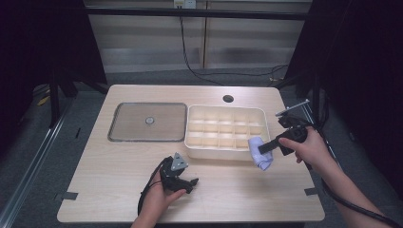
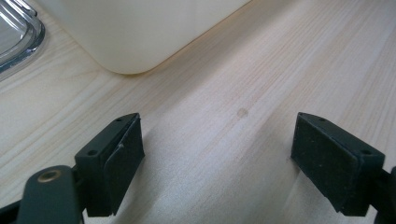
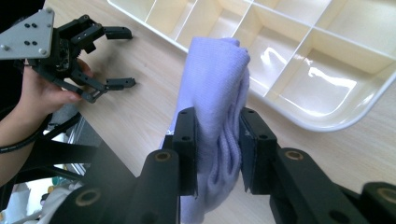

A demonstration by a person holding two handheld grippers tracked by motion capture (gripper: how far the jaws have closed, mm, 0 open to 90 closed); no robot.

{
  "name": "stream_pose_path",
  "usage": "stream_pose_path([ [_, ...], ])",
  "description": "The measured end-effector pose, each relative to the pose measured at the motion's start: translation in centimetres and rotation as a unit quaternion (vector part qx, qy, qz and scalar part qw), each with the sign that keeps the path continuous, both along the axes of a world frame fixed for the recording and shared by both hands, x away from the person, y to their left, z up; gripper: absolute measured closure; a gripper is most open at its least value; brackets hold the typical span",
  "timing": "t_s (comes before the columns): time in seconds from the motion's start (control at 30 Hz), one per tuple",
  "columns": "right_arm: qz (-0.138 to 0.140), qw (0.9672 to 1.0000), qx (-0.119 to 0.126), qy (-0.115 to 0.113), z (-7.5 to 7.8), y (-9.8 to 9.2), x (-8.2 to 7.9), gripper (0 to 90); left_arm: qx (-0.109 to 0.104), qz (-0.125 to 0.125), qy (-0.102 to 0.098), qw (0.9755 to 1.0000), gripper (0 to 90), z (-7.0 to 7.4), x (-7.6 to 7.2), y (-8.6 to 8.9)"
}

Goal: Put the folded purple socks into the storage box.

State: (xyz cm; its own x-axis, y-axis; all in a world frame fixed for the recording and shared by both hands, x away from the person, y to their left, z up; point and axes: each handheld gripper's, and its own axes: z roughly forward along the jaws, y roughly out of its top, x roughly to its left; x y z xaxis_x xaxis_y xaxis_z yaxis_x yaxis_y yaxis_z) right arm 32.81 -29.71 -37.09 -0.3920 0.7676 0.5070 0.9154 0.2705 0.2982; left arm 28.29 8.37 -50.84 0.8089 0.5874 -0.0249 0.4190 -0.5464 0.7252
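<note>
A rolled lilac cloth hangs over the front right corner of the cream divided tray, a little above the table. My right gripper is shut on it; in the right gripper view both pads squeeze the cloth at its middle, and the gripper points toward the tray's compartments. My left gripper rests low on the table near the front, open and empty. In the left gripper view its jaws stand wide apart over bare wood, with the tray's corner ahead.
A flat lid-like tray with a metal rim lies left of the divided tray. A round cable hole sits near the table's back edge. Bare wood stretches along the front of the table between the two hands.
</note>
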Motion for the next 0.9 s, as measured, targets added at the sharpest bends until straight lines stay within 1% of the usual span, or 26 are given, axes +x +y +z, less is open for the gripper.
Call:
stream_pose_path([
  [0.1, -0.007, 1.0000, 0.002, -0.002, 0.2, -0.2, 0.3, 71.0, 0.000, 0.000, 0.000, 1.0000, 16.4, 0.0, 0.0, 0.0],
  [0.13, -0.005, 1.0000, -0.002, -0.004, 0.3, -0.3, 0.4, 71.0, 0.001, -0.001, 0.000, 1.0000, 16.3, 0.0, 0.0, 0.0],
  [0.27, -0.014, 0.9999, -0.002, -0.008, 0.6, -0.6, 0.8, 71.0, 0.001, -0.001, 0.000, 1.0000, 16.4, 0.0, 0.0, 0.0],
  [0.4, -0.019, 0.9997, -0.012, -0.012, 0.7, -0.9, 1.2, 70.9, 0.001, -0.001, 0.000, 1.0000, 16.4, 0.0, 0.0, 0.0],
  [0.6, -0.028, 0.9994, -0.018, -0.011, 0.5, -1.3, 1.9, 70.9, 0.000, -0.001, 0.000, 1.0000, 16.4, 0.0, 0.0, 0.0],
  [0.7, -0.033, 0.9991, -0.022, -0.014, 0.5, -1.4, 2.3, 70.9, 0.000, 0.000, 0.000, 1.0000, 16.4, 0.0, 0.0, 0.0],
  [0.77, -0.035, 0.9988, -0.030, -0.015, 0.5, -1.5, 2.5, 70.9, 0.000, 0.000, 0.000, 1.0000, 16.4, 0.0, 0.0, 0.0],
  [0.83, -0.039, 0.9986, -0.030, -0.017, 0.6, -1.5, 2.8, 70.9, 0.000, -0.001, 0.000, 1.0000, 16.4, 0.0, 0.0, 0.0],
  [0.9, -0.040, 0.9983, -0.035, -0.021, 0.6, -1.7, 3.0, 70.9, 0.001, -0.001, 0.000, 1.0000, 16.4, 0.0, 0.0, 0.0],
])
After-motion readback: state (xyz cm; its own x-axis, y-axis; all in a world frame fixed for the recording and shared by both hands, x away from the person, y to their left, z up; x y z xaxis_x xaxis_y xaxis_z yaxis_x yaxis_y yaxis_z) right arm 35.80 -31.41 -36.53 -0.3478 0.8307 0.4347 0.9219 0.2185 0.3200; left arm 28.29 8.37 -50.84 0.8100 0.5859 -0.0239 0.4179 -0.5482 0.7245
